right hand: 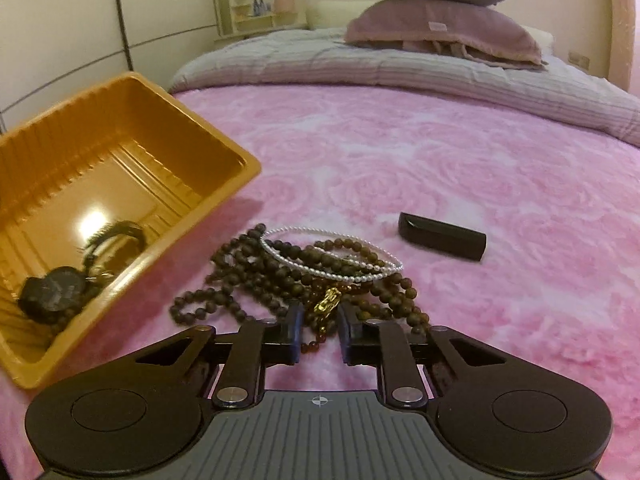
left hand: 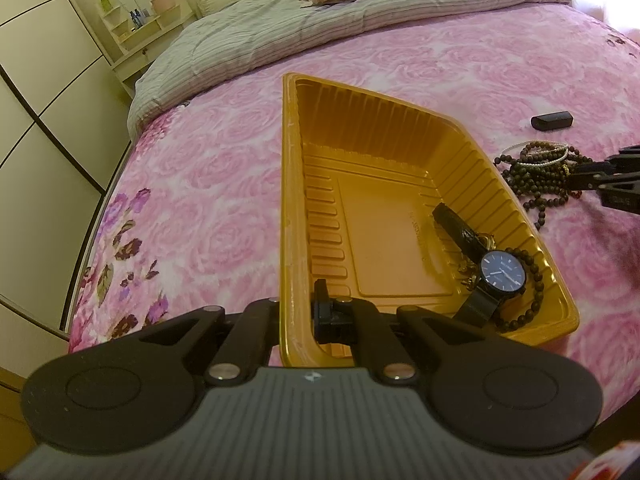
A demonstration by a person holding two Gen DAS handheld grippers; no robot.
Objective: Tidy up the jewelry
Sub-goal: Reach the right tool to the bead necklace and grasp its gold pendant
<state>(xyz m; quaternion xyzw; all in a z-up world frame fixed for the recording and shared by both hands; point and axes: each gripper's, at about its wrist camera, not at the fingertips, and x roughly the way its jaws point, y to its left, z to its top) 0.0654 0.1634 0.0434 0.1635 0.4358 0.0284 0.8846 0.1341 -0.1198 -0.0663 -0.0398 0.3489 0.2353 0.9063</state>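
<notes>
A pink rose-patterned bed (right hand: pixel 460 152) carries all items. An orange tray (left hand: pixel 292 208) is pinched at its near rim by the left hand-held gripper (left hand: pixel 298 320). A watch (left hand: pixel 502 276) and a bead bracelet (left hand: pixel 534 284) are contained in the tray. A pile of dark bead strands (right hand: pixel 288 276), topped by a pearl bracelet (right hand: pixel 332 256), lies just beside the tray. The right hand-held gripper (right hand: pixel 319 334) is narrowly spread around a gold charm (right hand: pixel 328 300) and red beads (right hand: pixel 314 345). A black case (right hand: pixel 442 236) lies apart.

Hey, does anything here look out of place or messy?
Yes. The bead strands lie in a tangled heap on the blanket beside the tray, not in it, with a pearl strand looped through them. The watch is already inside the tray. A black case lies alone farther off.
</notes>
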